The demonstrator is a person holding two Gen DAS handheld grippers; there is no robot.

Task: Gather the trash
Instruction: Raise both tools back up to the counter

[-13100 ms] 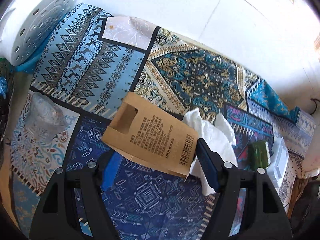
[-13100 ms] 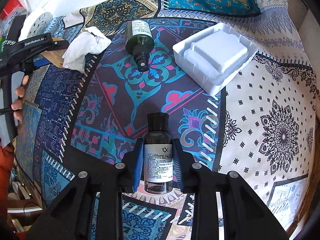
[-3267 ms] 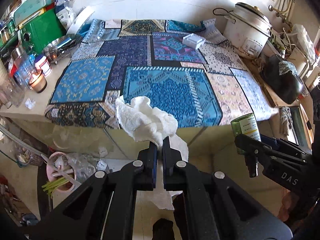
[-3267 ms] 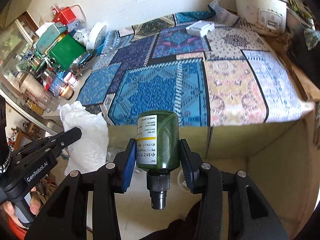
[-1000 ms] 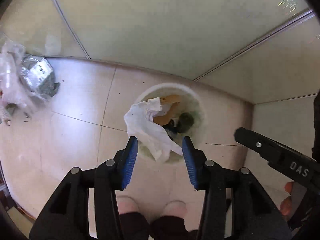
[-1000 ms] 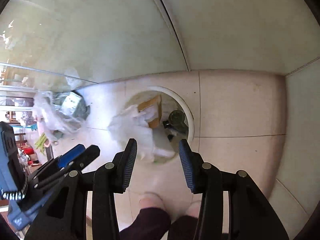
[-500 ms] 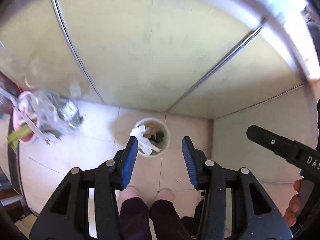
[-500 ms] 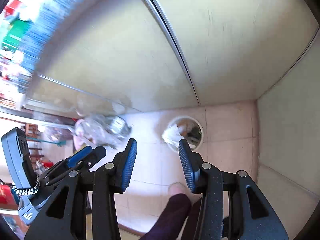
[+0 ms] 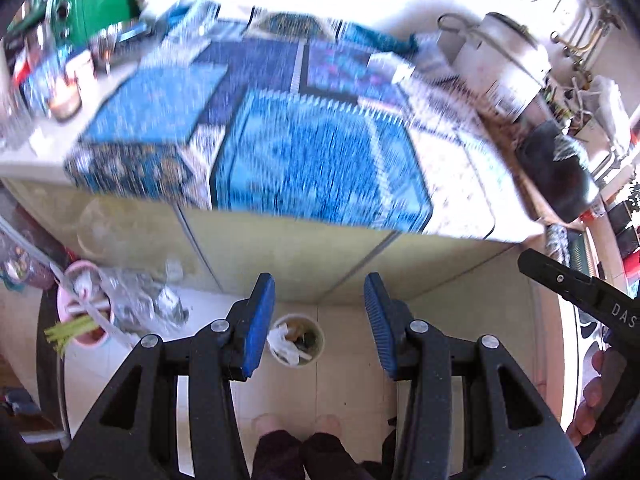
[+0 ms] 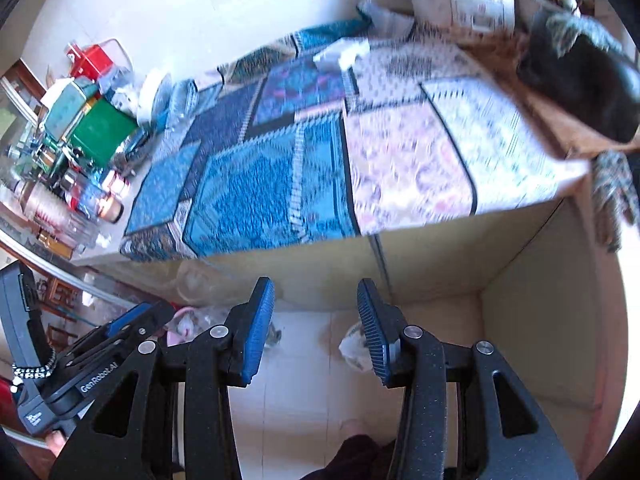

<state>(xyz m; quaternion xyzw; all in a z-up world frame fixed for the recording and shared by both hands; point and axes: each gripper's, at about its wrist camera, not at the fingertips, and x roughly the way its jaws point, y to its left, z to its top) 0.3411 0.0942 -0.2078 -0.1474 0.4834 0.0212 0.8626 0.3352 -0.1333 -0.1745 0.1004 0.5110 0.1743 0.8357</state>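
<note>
A small white trash bin [image 9: 297, 339] stands on the tiled floor below the counter, with white tissue [image 9: 280, 342], brown card and a dark bottle in it. In the right wrist view the bin [image 10: 354, 344] shows partly behind a finger. My left gripper [image 9: 318, 320] is open and empty, high above the bin. My right gripper [image 10: 314, 320] is open and empty too. A white foam tray [image 9: 394, 68] lies at the far end of the patterned cloth [image 9: 320, 160]; it also shows in the right wrist view [image 10: 344, 52].
A white rice cooker [image 9: 504, 68] and a dark bag [image 9: 560, 176] sit at the counter's right. Jars, a candle and a green box [image 10: 104, 128] crowd the left. A pink tub and crumpled plastic [image 9: 132, 304] lie on the floor left of the bin.
Both grippers have risen from the bin and tilted up, bringing the countertop into view. The bin looks smaller and lower in frame. Both stay open and empty.
</note>
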